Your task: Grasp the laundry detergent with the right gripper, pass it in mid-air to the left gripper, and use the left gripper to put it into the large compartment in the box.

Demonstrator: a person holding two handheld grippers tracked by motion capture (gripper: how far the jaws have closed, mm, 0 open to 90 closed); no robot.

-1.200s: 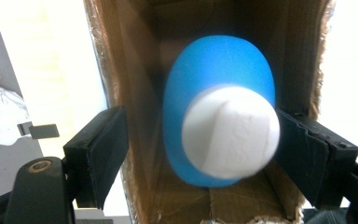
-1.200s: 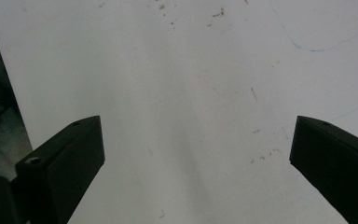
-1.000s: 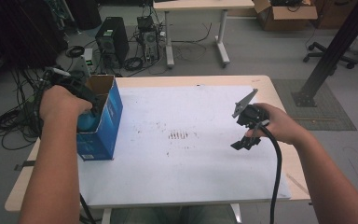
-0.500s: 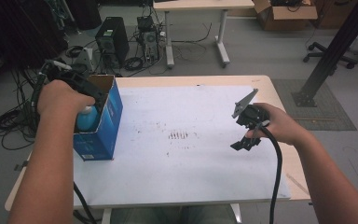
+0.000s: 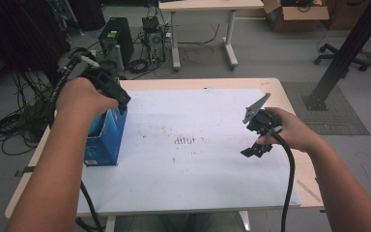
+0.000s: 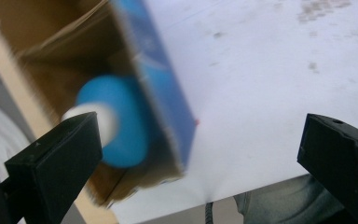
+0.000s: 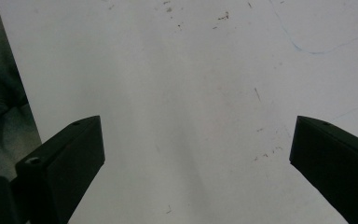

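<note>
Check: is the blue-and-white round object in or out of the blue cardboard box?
In. The blue-and-white round object lies inside the open blue cardboard box.

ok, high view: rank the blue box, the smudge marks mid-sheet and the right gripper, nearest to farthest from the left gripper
1. blue box: directly under the left gripper, at the table's left edge.
2. smudge marks: middle of the white sheet, to the right of the box.
3. right gripper: far right of the sheet, held above it with its jaws open.

A blue box [image 5: 107, 137] is standing open-topped at the table's [image 5: 222, 193] left edge. A blue ball [image 6: 121, 121] with a white patch is lying inside the box.
</note>
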